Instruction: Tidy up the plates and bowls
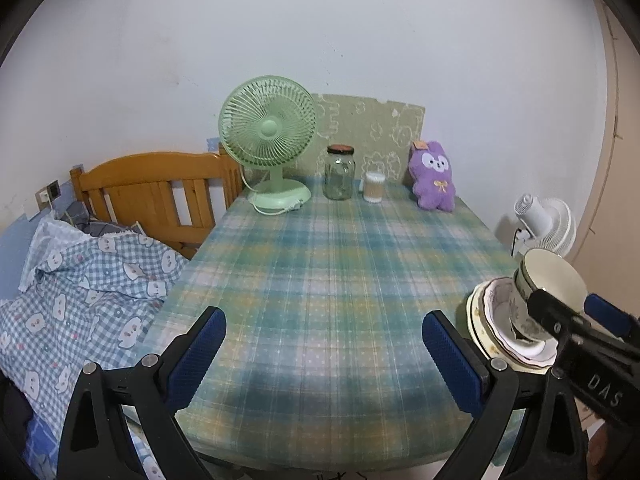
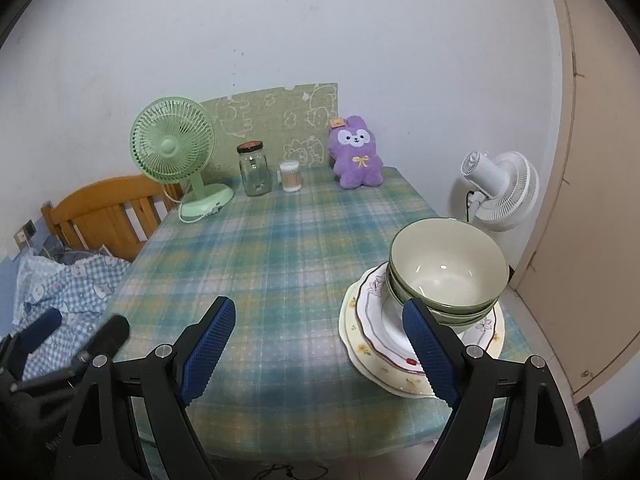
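Ceramic ware stands stacked at the near right corner of the plaid-clothed table [image 2: 280, 264]: we count three nested green-rimmed cream bowls [image 2: 448, 276] sitting on two floral-edged plates [image 2: 372, 344], the lower plate's rim close to the table's right edge. At the far end we note one clear glass jar with a dark lid [image 2: 254, 170], apparently empty, and one small clear tub of cotton swabs [image 2: 291, 176], between one green desk fan [image 2: 176, 152] and one purple plush rabbit [image 2: 358, 156]. One white fan [image 2: 500, 188] stands off the table to the right. We find the cloth bare from centre to left edge. The left gripper [image 1: 324, 360] and right gripper [image 2: 318, 352] both hover with tongs apart, gripping nothing; the right one's outer finger [image 2: 428, 352] overlaps the plates in view.
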